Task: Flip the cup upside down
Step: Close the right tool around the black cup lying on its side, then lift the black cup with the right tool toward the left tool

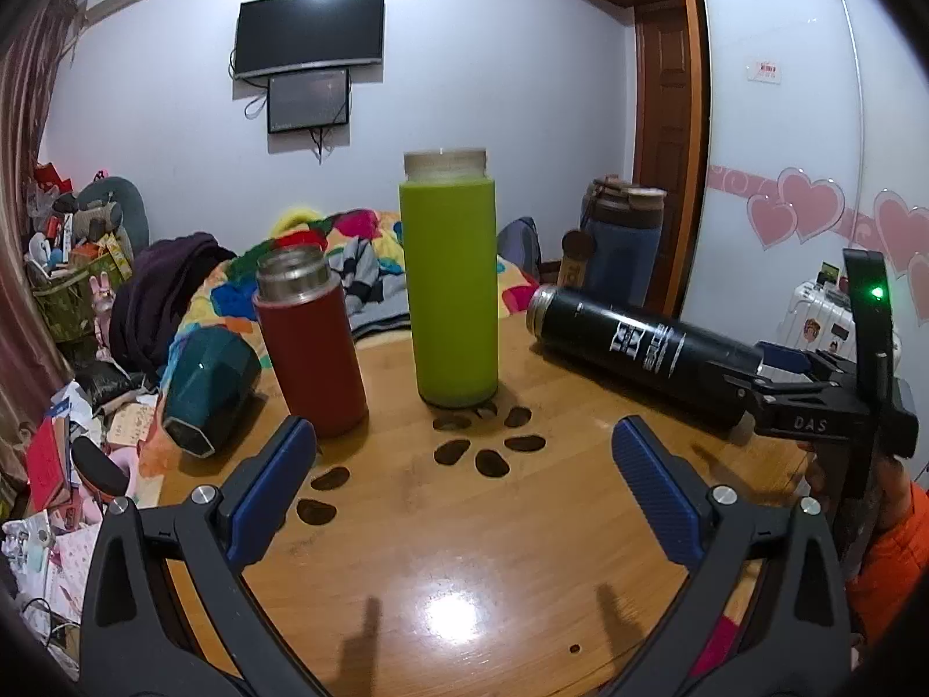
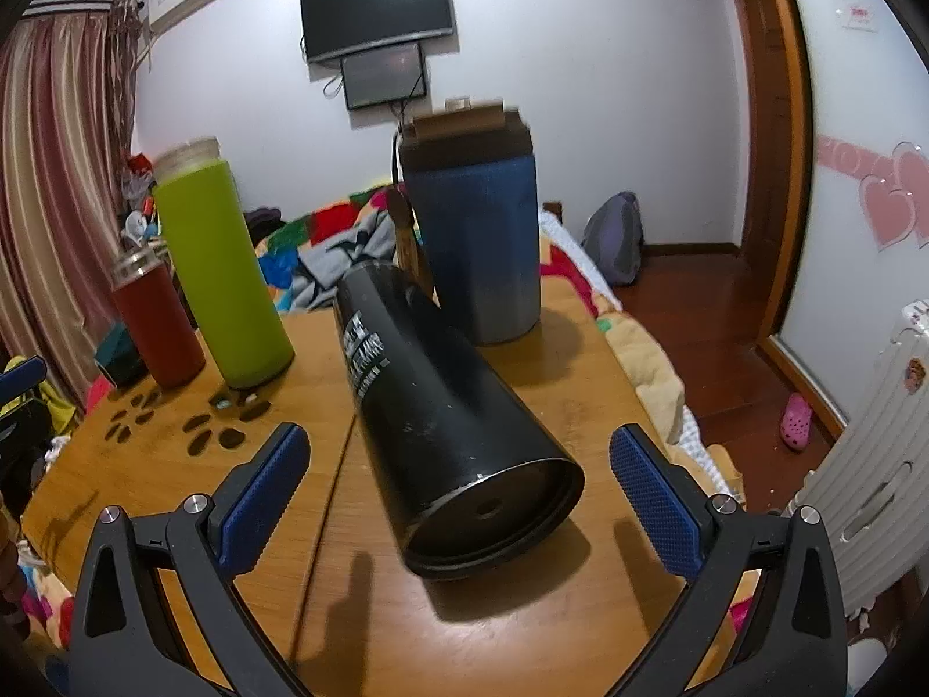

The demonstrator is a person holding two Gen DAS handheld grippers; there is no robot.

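A black cylindrical cup with white lettering lies on its side on the wooden table; its base faces the right wrist camera. My right gripper is open, its blue pads on either side of the cup's base, apart from it. In the left wrist view the same black cup lies at the right, with my right gripper at its near end. My left gripper is open and empty above the table, in front of the green bottle.
A red flask and the green bottle stand upright at the table's left. A dark teal cup lies on its side at the left edge. A blue tumbler stands behind the black cup. A bed and cluttered floor surround the table.
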